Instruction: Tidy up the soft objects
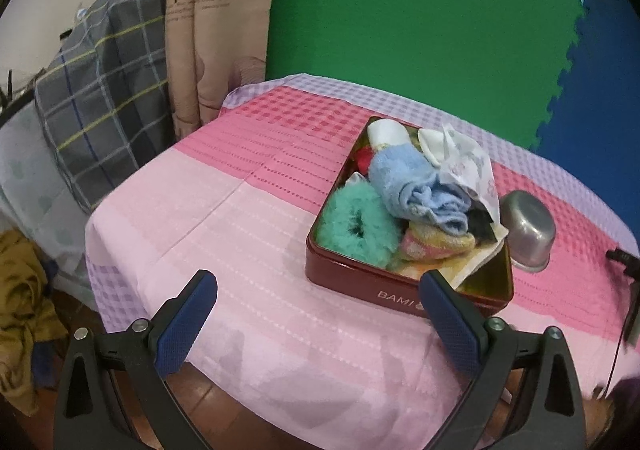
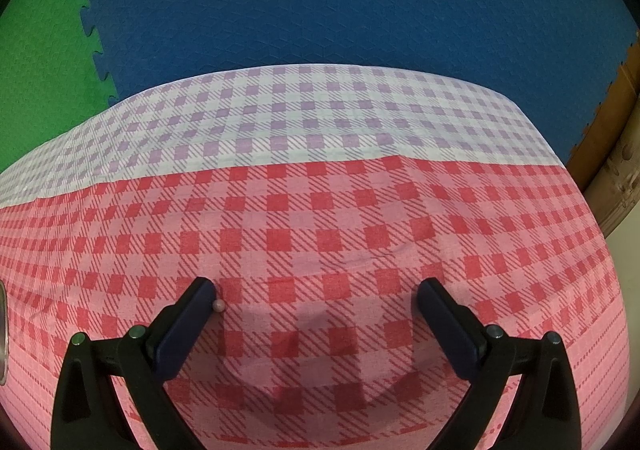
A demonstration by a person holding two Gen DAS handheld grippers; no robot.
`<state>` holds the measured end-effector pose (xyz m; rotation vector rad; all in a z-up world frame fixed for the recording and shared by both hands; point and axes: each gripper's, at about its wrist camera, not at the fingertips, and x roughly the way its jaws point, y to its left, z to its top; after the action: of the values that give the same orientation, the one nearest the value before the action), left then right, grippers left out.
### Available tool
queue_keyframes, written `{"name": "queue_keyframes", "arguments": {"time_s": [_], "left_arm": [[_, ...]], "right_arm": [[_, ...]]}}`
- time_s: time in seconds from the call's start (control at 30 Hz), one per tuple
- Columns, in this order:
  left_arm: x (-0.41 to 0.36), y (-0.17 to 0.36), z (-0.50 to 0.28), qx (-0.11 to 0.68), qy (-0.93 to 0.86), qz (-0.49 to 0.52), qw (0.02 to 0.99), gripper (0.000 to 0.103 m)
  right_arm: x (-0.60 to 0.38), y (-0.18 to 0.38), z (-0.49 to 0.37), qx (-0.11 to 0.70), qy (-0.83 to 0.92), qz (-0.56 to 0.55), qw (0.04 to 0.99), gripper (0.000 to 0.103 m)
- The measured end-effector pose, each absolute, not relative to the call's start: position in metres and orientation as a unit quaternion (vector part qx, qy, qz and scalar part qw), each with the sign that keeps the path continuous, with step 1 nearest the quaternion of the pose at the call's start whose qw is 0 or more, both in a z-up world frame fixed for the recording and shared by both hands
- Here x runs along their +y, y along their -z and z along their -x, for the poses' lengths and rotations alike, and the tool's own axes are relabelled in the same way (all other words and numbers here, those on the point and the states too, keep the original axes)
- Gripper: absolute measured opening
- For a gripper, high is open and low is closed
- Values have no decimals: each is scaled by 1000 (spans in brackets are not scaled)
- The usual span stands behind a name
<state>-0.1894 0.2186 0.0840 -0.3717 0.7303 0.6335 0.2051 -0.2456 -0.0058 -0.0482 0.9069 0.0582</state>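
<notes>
Now spread wide, both left gripper (image 1: 319,292) and right gripper (image 2: 317,296), tin (image 1: 404,292) lengthwise away, open cloth (image 1: 208,209) leftward.

One tin (image 1: 404,292), one steel bowl (image 1: 528,230), one teal scrunchie (image 1: 356,226), one blue towel (image 1: 416,185) and one bead (image 2: 219,305) are counted.

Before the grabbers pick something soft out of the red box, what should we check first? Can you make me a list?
1. Left gripper open and empty: ok.
2. Right gripper open and empty: ok.
3. Red box open, soft things reachable: ok.
4. Green scrunchie on top near the front, nothing covering it: ok.
5. Blue towel free to lift: not ok, white cloth lies against it.
6. Small bead by the right gripper's finger, touching or not: cannot tell.
</notes>
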Motion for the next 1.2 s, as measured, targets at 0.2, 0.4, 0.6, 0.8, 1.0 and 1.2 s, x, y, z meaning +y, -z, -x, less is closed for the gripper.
{"name": "queue_keyframes", "arguments": {"time_s": [0.2,0.4,0.6,0.8,1.0,1.2], "left_arm": [[212,-83,187,354,-302,163,870,100],[204,-84,183,359,-302,145,871,100],[188,-77,173,382,-303,126,864,100],[165,-77,161,397,-302,81,863,101],[156,-91,158,380,-310,45,870,101],[161,-94,164,377,-300,63,874,102]], "right_arm": [[-246,6,-205,438,-28,23,898,103],[-246,6,-205,438,-28,23,898,103],[-246,6,-205,438,-27,23,898,103],[-247,6,-205,445,-20,19,895,103],[-214,-41,-138,354,-48,38,933,103],[-122,-111,25,191,-213,13,958,103]]}}
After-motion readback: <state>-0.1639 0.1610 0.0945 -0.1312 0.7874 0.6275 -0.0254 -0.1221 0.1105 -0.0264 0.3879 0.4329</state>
